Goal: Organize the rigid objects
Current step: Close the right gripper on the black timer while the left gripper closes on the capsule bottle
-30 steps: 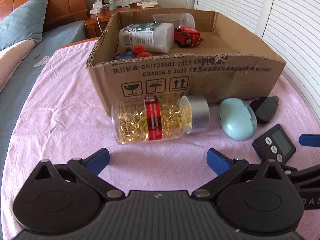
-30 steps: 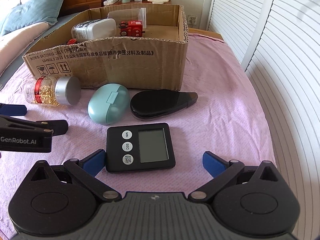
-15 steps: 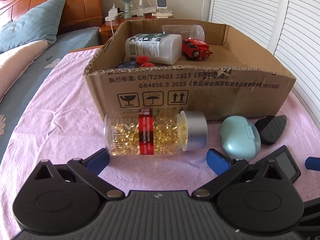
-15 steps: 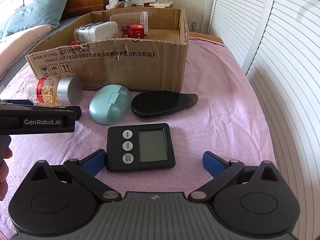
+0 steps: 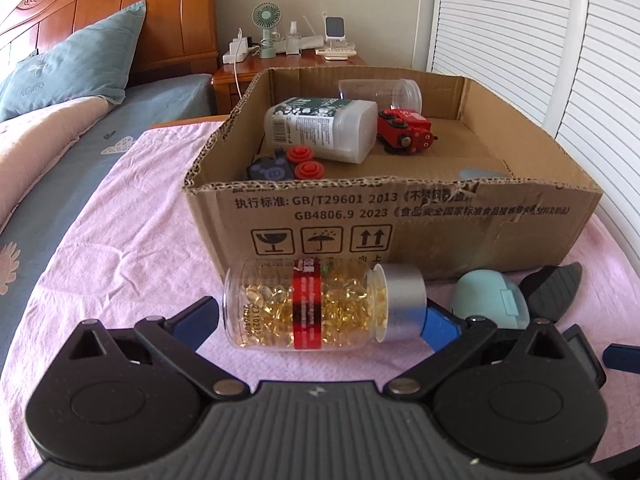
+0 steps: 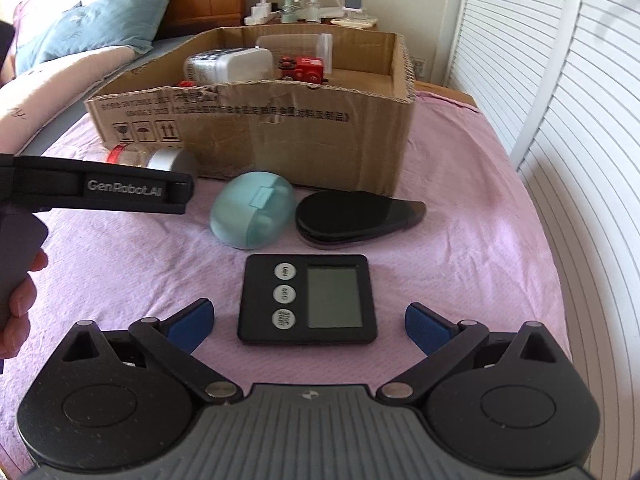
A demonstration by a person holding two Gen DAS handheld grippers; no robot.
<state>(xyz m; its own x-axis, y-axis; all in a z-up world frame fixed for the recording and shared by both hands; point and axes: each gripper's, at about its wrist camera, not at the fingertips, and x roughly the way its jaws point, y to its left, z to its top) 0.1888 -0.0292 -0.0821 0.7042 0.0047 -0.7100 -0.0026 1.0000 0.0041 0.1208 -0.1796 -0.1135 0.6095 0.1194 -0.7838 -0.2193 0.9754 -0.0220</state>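
**Capsule bottle between spread tongs on the pink bedspread**

A pink textured cloth point(image 5: 132, 248) covers the surface, a little wrinkled toward nine o'clock in the left wrist view. On it stands an open cardboard box point(image 5: 400, 216) with printed handling symbols on its near wall. Inside lie a white bottle point(image 5: 320, 128) on its side, a red toy engine point(image 5: 404, 130), a clear jar point(image 5: 380, 94) at the back and two red caps point(image 5: 306, 162) near the front corner.

Just in front of the box, the capsule bottle point(image 5: 320, 308) lies on its side, silver cap pointing to three o'clock. The left gripper point(image 5: 320, 320) is released, its blue pads either side of the bottle; the pad at three o'clock looks to be at the cap, the one at nine o'clock just beside the base.

At three o'clock from the bottle sit a pale green case point(image 6: 254, 214) and a black teardrop-shaped case point(image 6: 356, 216), side by side. Nearer, a black digital timer point(image 6: 308, 300) lies flat between the wide-spread fingers of the right gripper point(image 6: 308, 324), untouched by them.

Beyond the box, a wooden nightstand point(image 5: 288, 64) carries a small green fan point(image 5: 266, 32) and chargers. A wooden headboard point(image 5: 100, 12) and blue pillow point(image 5: 76, 64) lie at ten o'clock; white louvred doors point(image 6: 560, 80) fill the right side.
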